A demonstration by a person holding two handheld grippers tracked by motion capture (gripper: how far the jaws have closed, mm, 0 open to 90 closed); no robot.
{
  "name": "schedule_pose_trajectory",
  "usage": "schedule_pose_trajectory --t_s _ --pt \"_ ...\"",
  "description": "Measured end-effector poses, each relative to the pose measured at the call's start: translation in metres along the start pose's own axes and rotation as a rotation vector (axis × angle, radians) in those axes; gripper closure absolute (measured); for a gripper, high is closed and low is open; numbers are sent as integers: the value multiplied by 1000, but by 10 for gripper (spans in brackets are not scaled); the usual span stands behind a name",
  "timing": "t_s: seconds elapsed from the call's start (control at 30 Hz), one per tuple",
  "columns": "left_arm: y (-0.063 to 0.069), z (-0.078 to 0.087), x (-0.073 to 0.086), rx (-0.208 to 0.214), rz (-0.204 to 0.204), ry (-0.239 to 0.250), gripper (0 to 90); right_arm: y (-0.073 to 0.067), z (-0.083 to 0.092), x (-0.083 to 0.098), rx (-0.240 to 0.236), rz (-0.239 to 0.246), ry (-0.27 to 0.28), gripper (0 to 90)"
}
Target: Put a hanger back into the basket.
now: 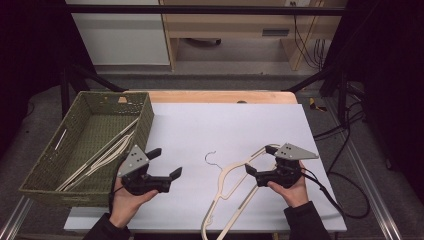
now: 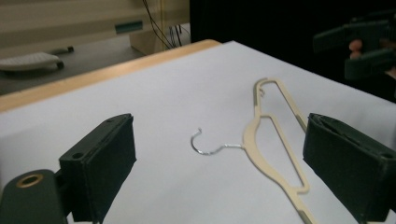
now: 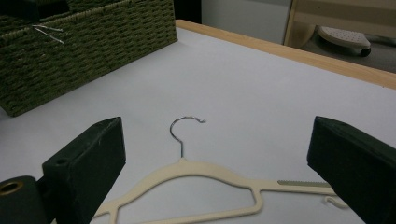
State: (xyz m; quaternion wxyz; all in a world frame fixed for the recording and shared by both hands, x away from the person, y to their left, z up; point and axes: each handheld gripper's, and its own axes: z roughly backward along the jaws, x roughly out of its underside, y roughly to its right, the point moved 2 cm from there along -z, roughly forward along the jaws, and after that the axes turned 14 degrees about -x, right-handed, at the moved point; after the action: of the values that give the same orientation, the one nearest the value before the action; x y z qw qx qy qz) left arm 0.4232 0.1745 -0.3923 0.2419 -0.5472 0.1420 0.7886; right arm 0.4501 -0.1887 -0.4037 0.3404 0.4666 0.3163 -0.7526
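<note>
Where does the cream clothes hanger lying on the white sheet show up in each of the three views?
High view: cream hanger lies lower centre, by the right gripper.
Left gripper view: right of centre, between the open jaws.
Right gripper view: bottom centre, between the open jaws.
Shared landmark: its metal hook.

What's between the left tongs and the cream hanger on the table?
Nothing: bare white table surface separates the open left tongs from the cream plastic hanger with its metal hook, clearest in the high view.
</note>
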Motion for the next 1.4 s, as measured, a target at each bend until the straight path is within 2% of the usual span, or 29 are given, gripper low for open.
schedule_pose_trajectory --t_s 0.23,0.43,0.5,0.7,1.0,1.13,1.23,1.4 --pt "12 -16 27 34 -2 -76 92 0 -11 -4 -7 -9 -6 58" --pt "14 -23 43 52 -7 -109 93 -2 -30 -10 -18 -17 -26 93" --pt "13 -24 46 51 -6 -117 92 -3 -38 -12 -22 -33 -26 97" --pt "10 -27 49 52 -14 -125 75 -2 -61 -14 -8 -37 -64 124" --pt "8 -29 52 50 -12 -141 69 2 -93 -10 27 -39 -186 188" --pt "7 -30 53 48 -12 -145 69 4 -104 -5 26 -51 -237 233" --pt "7 -31 55 48 -15 -151 69 7 -114 2 40 -34 -293 286" --pt "8 -32 56 49 -18 -150 69 10 -127 8 30 -33 -325 383"
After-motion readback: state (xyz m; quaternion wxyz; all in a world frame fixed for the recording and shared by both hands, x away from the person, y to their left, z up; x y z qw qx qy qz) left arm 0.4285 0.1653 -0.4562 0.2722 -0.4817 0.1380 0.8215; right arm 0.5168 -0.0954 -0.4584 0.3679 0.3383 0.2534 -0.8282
